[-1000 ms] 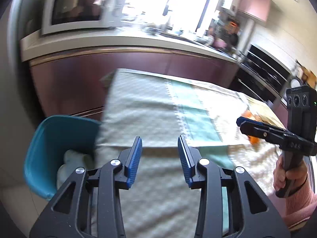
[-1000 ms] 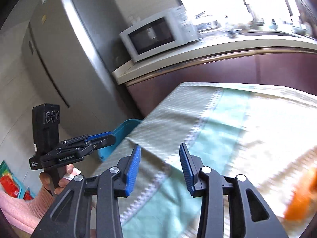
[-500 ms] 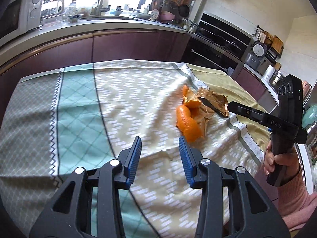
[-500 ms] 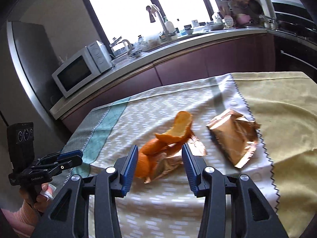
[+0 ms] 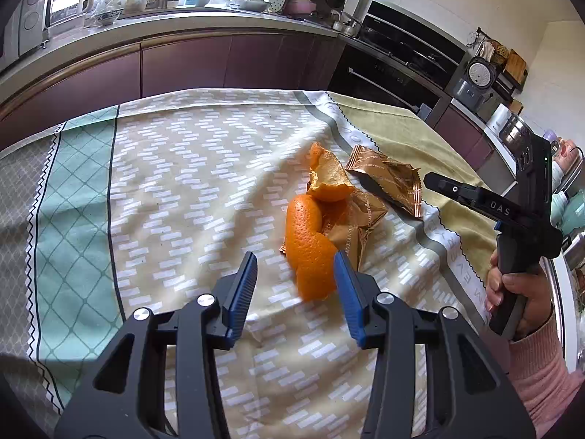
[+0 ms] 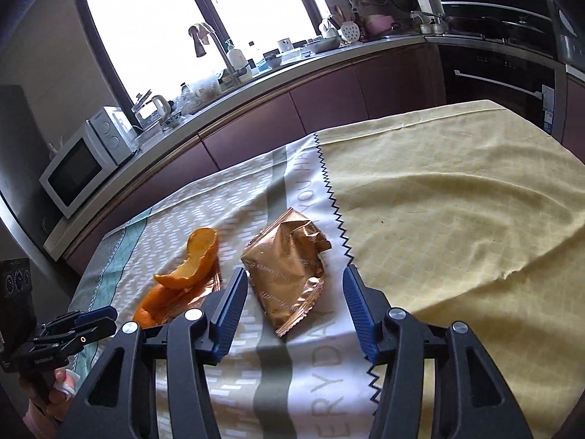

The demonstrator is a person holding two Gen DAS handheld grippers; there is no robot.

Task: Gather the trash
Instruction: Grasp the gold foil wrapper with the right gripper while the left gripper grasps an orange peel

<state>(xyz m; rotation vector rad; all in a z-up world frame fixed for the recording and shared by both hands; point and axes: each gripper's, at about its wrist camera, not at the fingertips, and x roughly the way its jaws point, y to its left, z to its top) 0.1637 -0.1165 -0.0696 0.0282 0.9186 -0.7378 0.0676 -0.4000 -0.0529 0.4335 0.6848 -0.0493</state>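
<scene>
**Ana:** On the tablecloth (image 5: 204, 168), from left to right, lie an orange peel (image 5: 310, 252), a crumpled gold wrapper under it (image 5: 356, 225), and a second gold wrapper (image 6: 289, 274) just beside them. Where are the grippers?

**Ben:** Left gripper (image 5: 294, 287) hovers over the peel's near end, its jaws apart and opening, pinching nothing. Right gripper (image 6: 292, 307) hovers with the second wrapper between its blue fingers (image 6: 230, 307), jaws also opening, pads not pressing it.

**Ana:** What could go wrong?

**Ben:** My guess: the curled peel rests partly on the first wrapper, so closing on it may drag that foil along or tip the peel sideways out of the jaws. On the right, the puffed foil looks slippery and could squirt free, and fingers pressed too low might pinch the loose cloth and pull it, shifting everything.
</scene>
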